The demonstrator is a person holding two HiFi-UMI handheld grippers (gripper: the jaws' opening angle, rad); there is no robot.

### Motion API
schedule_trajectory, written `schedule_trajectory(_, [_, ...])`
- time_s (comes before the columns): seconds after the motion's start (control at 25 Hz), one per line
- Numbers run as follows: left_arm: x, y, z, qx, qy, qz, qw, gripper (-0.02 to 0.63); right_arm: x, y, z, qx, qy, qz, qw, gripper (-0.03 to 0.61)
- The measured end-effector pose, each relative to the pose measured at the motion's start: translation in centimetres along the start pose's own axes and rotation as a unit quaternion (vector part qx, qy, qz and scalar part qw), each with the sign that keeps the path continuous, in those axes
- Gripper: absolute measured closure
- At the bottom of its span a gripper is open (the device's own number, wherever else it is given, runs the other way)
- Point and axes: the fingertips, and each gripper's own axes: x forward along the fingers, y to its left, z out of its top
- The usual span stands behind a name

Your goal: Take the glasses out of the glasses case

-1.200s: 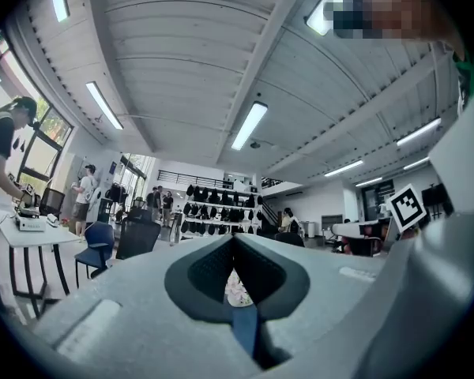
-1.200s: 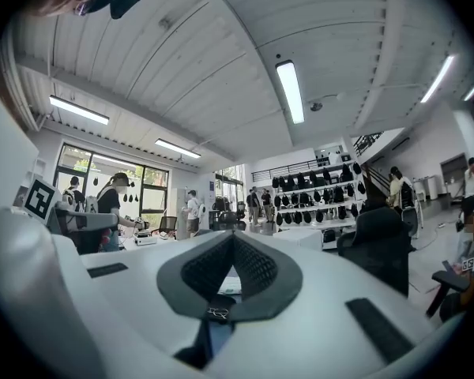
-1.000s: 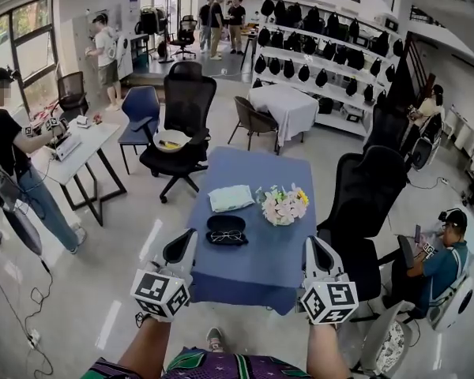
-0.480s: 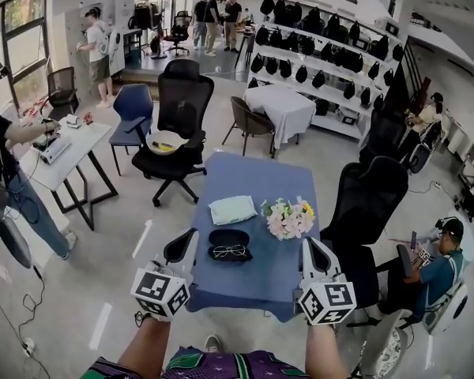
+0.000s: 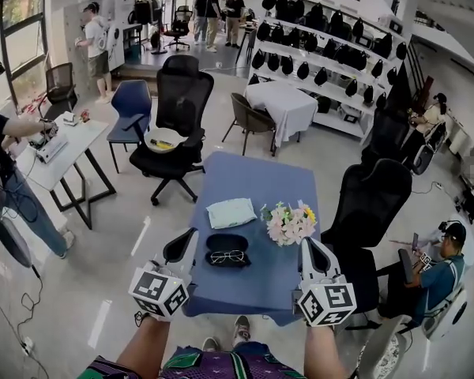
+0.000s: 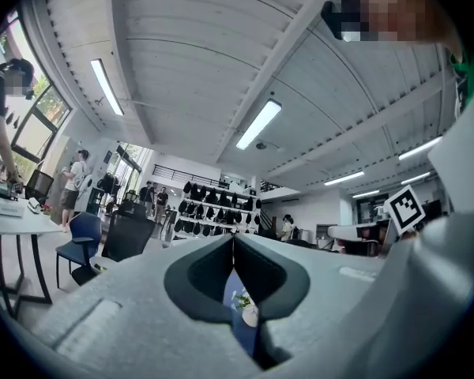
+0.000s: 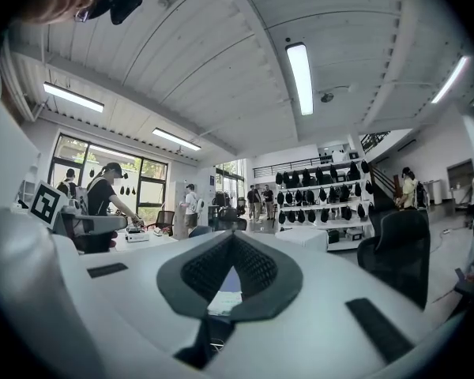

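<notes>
The black glasses case point(image 5: 227, 243) lies open near the front edge of the blue table point(image 5: 253, 180), with a pair of thin-framed glasses point(image 5: 227, 256) inside it. My left gripper point(image 5: 181, 247) hangs just left of the case, off the table's left front corner. It is shut and holds nothing. My right gripper point(image 5: 309, 251) is at the table's right front corner, also shut and empty. In the left gripper view the left gripper point(image 6: 234, 239) has its jaws pressed together. In the right gripper view the right gripper point(image 7: 233, 239) looks the same.
A folded pale cloth point(image 5: 231, 212) and a flower bunch point(image 5: 288, 223) lie behind the case. One black office chair point(image 5: 367, 200) stands at the table's right and another point(image 5: 178, 117) beyond it. A white desk point(image 5: 63, 152) with a person is at left. A seated person point(image 5: 438, 271) is at lower right.
The table and case have drawn nearer and lower in the head view as both grippers moved forward together. Both stay shut and empty.
</notes>
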Motion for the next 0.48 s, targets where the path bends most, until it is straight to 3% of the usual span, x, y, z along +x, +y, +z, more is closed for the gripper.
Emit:
schedule_trajectory(0.12, [0.9, 0.4, 0.4, -0.009, -0.011, 0.000, 0.9999, 0.598, 1.9, -0.2, 0.5, 0.002, -0.010, 0.015, 1.000, 0.575])
schedule_trajectory(0.48, [4.9, 0.3, 1.9, 0.013, -0.034, 0.003, 0.9993, 0.597, 5.9, -1.6, 1.8, -0.004, -0.022, 0.054, 0.998, 0.575])
